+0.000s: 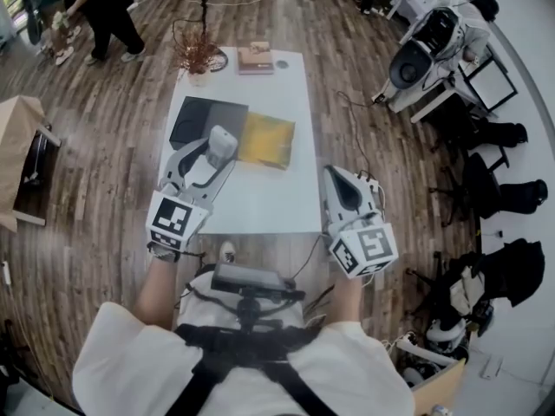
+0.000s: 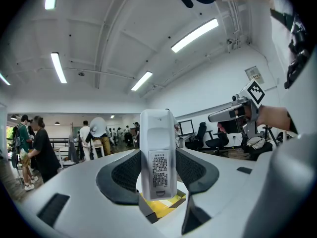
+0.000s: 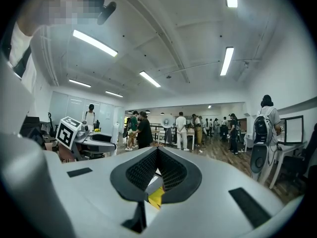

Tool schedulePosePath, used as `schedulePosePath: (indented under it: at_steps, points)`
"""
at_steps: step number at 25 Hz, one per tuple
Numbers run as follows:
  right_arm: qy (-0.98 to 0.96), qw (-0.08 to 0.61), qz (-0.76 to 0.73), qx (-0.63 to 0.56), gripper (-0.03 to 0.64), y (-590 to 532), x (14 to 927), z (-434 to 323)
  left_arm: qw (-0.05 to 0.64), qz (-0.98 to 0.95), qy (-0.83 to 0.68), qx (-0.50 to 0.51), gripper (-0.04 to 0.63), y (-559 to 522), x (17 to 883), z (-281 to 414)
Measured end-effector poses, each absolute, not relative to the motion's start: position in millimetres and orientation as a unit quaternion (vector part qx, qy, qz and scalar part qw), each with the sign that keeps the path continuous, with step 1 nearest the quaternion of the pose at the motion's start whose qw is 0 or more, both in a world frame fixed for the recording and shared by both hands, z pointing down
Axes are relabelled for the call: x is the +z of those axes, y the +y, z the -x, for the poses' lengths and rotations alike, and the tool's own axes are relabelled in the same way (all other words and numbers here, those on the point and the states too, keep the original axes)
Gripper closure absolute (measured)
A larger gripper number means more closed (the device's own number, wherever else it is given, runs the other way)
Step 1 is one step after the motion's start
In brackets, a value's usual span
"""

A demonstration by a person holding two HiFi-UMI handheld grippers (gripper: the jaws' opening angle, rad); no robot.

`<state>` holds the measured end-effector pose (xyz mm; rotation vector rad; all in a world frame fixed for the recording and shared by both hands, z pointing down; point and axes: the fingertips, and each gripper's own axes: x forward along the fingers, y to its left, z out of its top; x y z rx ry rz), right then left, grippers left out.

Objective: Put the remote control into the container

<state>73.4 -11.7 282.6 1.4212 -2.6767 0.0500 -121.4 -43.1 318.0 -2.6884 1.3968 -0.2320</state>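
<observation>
A white remote control (image 2: pixel 157 160) stands upright between the pads of my left gripper (image 2: pixel 157 152), which is shut on it; its label side faces the camera. In the head view the left gripper (image 1: pixel 220 146) holds the remote control (image 1: pixel 223 139) over the left half of the white table (image 1: pixel 269 202), just in front of a flat black container (image 1: pixel 206 121). A yellow sheet (image 1: pixel 267 139) lies right of the container. My right gripper (image 1: pixel 335 176) hovers at the table's right front corner, shut with nothing between its pads (image 3: pixel 171 170).
A vase of dried branches (image 1: pixel 198 61) and a stack of books (image 1: pixel 255 57) stand at the table's far end. People (image 1: pixel 104 11) walk at the back left. Office chairs (image 1: pixel 499 189) and machines (image 1: pixel 429 46) line the right side. A cardboard box (image 1: pixel 17 137) sits left.
</observation>
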Motion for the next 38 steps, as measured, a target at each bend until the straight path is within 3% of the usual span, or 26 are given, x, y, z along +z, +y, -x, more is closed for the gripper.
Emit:
schedulePosePath:
  at_steps: [19,38]
  points:
    - [-0.869,0.051,-0.492,0.026,0.612,-38.3,302.5,-42.4,0.045,0.899,0.425,-0.097,0.359,-75.4,341.3,137.8]
    - [-0.865,0.057,-0.496,0.044,0.612,-74.0,328.8,-67.3,0.045,0.906,0.404,-0.115,0.359,-118.8,357.9,98.3]
